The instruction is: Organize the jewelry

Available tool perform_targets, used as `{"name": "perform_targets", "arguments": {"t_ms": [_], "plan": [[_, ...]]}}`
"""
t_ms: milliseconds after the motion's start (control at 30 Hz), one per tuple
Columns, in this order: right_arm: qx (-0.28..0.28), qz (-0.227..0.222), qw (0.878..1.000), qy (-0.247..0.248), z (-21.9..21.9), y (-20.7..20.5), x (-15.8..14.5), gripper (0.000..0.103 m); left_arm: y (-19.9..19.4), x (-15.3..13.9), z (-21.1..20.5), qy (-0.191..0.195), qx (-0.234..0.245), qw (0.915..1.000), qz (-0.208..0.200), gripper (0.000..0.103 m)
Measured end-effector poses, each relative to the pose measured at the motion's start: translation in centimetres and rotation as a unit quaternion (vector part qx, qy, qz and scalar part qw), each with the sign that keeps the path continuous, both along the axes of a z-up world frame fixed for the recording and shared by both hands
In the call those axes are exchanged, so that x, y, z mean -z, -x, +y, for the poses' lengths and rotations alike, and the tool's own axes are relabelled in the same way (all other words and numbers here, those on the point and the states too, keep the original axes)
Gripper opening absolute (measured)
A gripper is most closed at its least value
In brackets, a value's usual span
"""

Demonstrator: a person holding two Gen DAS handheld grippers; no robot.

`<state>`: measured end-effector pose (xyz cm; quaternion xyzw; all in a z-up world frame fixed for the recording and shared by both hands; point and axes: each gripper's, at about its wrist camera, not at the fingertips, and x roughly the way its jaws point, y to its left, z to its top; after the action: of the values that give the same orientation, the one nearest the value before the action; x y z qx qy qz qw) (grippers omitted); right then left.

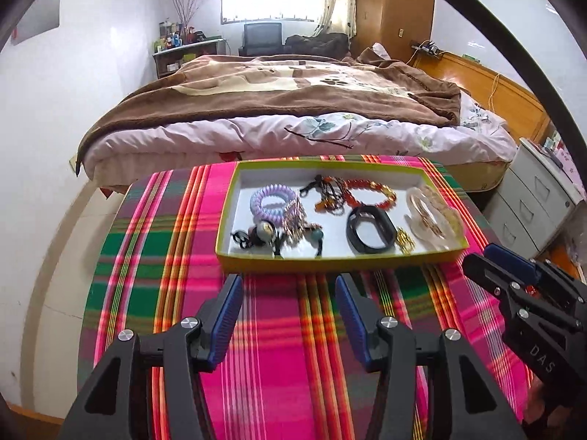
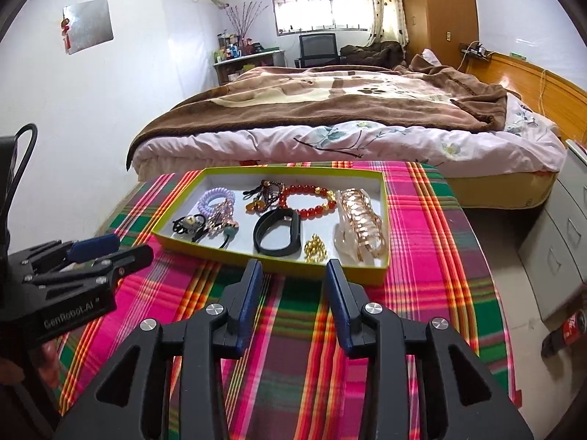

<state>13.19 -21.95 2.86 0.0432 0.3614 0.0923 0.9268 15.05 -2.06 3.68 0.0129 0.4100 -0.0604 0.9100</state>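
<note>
A shallow yellow-green box [image 1: 330,261] [image 2: 256,255] with a white floor stands on the plaid cloth. Inside lie a purple coil bracelet [image 1: 271,203] [image 2: 216,198], a red bead bracelet [image 1: 370,192] [image 2: 312,198], a black band [image 1: 370,233] [image 2: 277,231], a small gold chain [image 1: 403,240] [image 2: 315,249], clear and gold hair clips [image 1: 434,216] [image 2: 361,223], and dark hair ties [image 1: 264,236] [image 2: 194,225]. My left gripper [image 1: 290,286] [image 2: 121,245] hovers open before the box's near rim, nothing between its fingers. My right gripper [image 2: 293,271] [image 1: 480,256] is open too, empty, near the box's right corner.
The plaid cloth [image 1: 279,348] [image 2: 293,348] covers a small table. Behind it stands a bed [image 1: 293,110] [image 2: 348,110] with a brown blanket. A grey drawer unit [image 1: 539,198] [image 2: 557,234] is at the right. White floor lies at the left.
</note>
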Motion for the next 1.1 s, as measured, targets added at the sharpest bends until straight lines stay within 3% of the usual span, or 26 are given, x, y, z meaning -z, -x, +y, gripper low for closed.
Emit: {"name": "perform_targets", "arguments": {"t_ms": [200,267,333,433,500,667,800,1100], "plan": [[0.011,0.002,1.000,0.005,0.1,2.0,0.2,0.038,3.0,0.1,-0.2,-0.011,-0.006,0.9998,-0.014,0.053],[0.014,-0.001,1.000,0.010,0.3,2.7,0.2,0.052,3.9,0.3,-0.1,-0.009,-0.008,0.9998,-0.015,0.053],[0.016,-0.006,1.000,0.013,0.6,3.4,0.1,0.055,4.7,0.5,0.0,-0.004,-0.011,0.9998,-0.015,0.053],[0.024,-0.009,1.000,0.012,0.7,4.2,0.1,0.055,5.9,0.9,0.0,0.007,-0.012,0.9998,-0.016,0.055],[0.029,-0.009,0.999,0.014,0.7,4.6,0.2,0.056,6.5,1.1,-0.1,0.008,-0.013,0.9997,-0.017,0.063],[0.036,-0.005,0.999,0.020,0.8,5.2,0.6,0.056,7.5,1.2,-0.5,-0.001,-0.011,0.9997,-0.023,0.065],[0.038,-0.006,0.999,0.017,0.6,5.9,0.6,0.056,8.1,1.1,-0.6,-0.005,-0.014,0.9995,-0.028,0.079],[0.041,-0.008,0.999,0.014,0.6,6.4,0.5,0.056,8.7,1.4,-0.6,-0.010,-0.025,0.9995,-0.017,0.079]]}}
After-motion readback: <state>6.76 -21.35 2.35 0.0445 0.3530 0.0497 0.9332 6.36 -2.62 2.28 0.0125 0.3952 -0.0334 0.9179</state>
